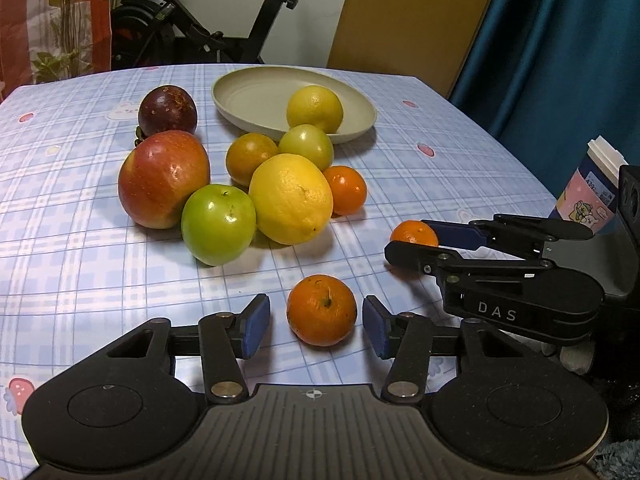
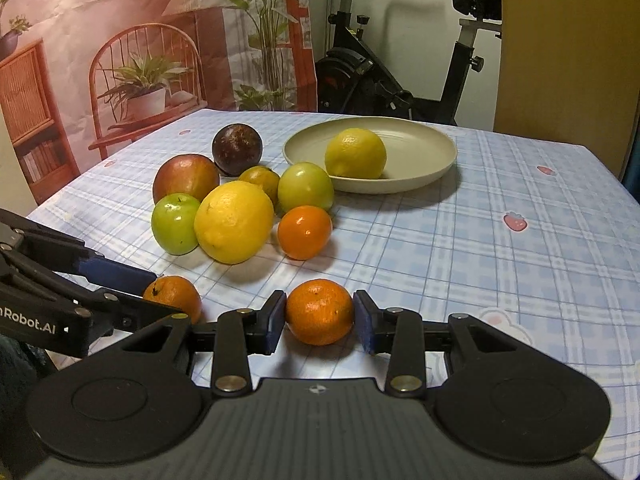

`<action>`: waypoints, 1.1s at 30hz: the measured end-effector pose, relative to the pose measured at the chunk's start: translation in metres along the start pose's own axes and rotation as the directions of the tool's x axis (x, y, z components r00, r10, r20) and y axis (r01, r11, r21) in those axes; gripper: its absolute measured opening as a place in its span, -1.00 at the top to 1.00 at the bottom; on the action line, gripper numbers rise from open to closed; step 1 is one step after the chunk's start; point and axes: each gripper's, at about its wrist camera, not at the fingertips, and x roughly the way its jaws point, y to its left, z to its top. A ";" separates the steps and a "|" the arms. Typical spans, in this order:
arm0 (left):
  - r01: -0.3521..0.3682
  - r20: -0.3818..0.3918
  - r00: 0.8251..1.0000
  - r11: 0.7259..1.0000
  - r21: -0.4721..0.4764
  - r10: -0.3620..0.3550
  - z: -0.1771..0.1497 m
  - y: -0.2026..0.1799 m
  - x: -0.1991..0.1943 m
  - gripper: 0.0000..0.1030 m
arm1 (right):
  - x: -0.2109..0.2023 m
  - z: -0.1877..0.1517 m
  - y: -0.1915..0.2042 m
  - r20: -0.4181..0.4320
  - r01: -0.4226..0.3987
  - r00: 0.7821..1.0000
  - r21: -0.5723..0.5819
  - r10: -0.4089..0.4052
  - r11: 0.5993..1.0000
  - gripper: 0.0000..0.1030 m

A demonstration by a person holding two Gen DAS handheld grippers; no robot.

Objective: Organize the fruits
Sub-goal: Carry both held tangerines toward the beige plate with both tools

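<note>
Orange mandarins, 2 of them, loose on the checked tablecloth [image 2: 500, 248] at its near side, each paired with 1 gripper.

Item 1: near mandarin [image 1: 322, 310]. Lies straight ahead of the left gripper [image 1: 316, 326], centred between its blue pads [image 1: 253, 326]. Fingers spread, a clear gap on both sides, nothing held. Stem faces up; the fruit is roughly round, so no long axis governs the grasp.

Item 2: right-hand mandarin [image 2: 320, 312]. Sits between the pads of the right gripper [image 2: 320, 322], which are pressed to both flanks and appear to pinch it. Whether it rests on the cloth or is lifted clear is hard to tell.

Item 3: beige plate [image 2: 432, 136], far side of the table, holding 1 lemon [image 2: 355, 153]. Judged the destination; it lies beyond the fruit cluster, ahead of both grippers, with the open lane on the right arm's side.

Item 4: cluster between grippers and plate: red apple [image 1: 164, 178], 2 green fruits, large lemon [image 1: 291, 199], dark purple fruit [image 1: 168, 110], 2 more orange fruits.

View notes: the left wrist view shows the right gripper side-on and a lidded paper cup [image 1: 592, 188] at the table's right edge, absent from the right wrist view. The right wrist view alone shows pad contact on item 2.
</note>
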 end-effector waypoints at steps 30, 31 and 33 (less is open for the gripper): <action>-0.016 0.035 0.999 0.999 -0.049 0.017 -0.001 0.010 -0.004 0.21 | 0.003 -0.001 -0.002 -0.014 0.002 1.000 0.005 -0.002 1.000 0.22; -0.016 0.037 0.999 0.999 -0.049 0.018 -0.001 0.010 -0.004 0.21 | 0.003 -0.001 -0.002 -0.015 0.002 1.000 0.005 -0.002 1.000 0.22; -0.016 0.041 0.999 0.999 -0.050 0.018 -0.001 0.010 -0.005 0.21 | 0.002 -0.001 -0.001 -0.015 0.002 1.000 0.007 -0.002 1.000 0.22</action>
